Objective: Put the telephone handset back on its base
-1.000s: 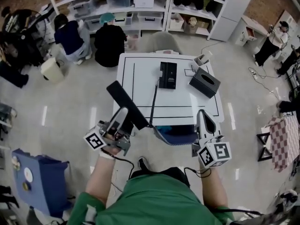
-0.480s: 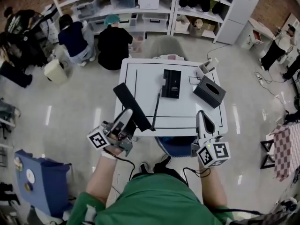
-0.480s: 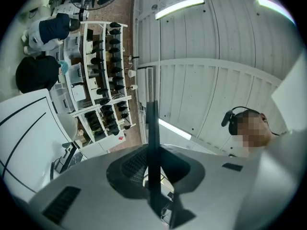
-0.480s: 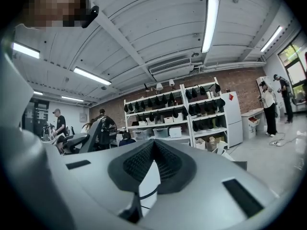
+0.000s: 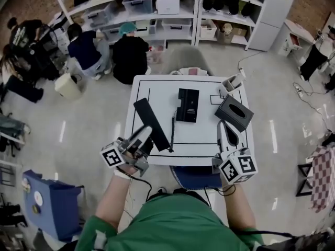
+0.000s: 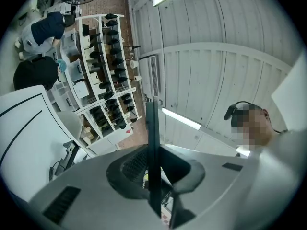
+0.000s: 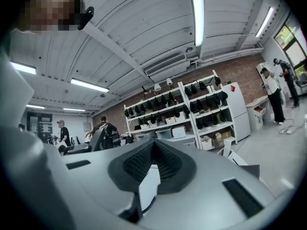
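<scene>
In the head view the black telephone base (image 5: pixel 187 105) lies near the middle of the white table (image 5: pixel 204 140). The long black handset (image 5: pixel 152 123) hangs tilted over the table's left part, and my left gripper (image 5: pixel 146 133) is shut on its near end. A dark cord (image 5: pixel 172 125) runs from the handset toward the base. In the left gripper view the handset (image 6: pixel 153 147) shows edge-on as a thin dark bar clamped in the left gripper (image 6: pixel 153 170). My right gripper (image 5: pixel 224 126) hovers over the table's front right, shut and empty; in its own view the right gripper (image 7: pixel 152 163) has its jaws together.
A dark tissue box (image 5: pixel 234 113) sits on the table's right side, with a small white holder (image 5: pixel 231 82) behind it. A grey chair (image 5: pixel 180 58) stands beyond the table. People crouch by the shelves (image 5: pixel 157 9) at the back left. A blue seat (image 5: pixel 196 175) is under the front edge.
The table has come closer beneath me. The handset in my left gripper has moved from beyond the table's front-left corner to over its left part. The right gripper stayed shut.
</scene>
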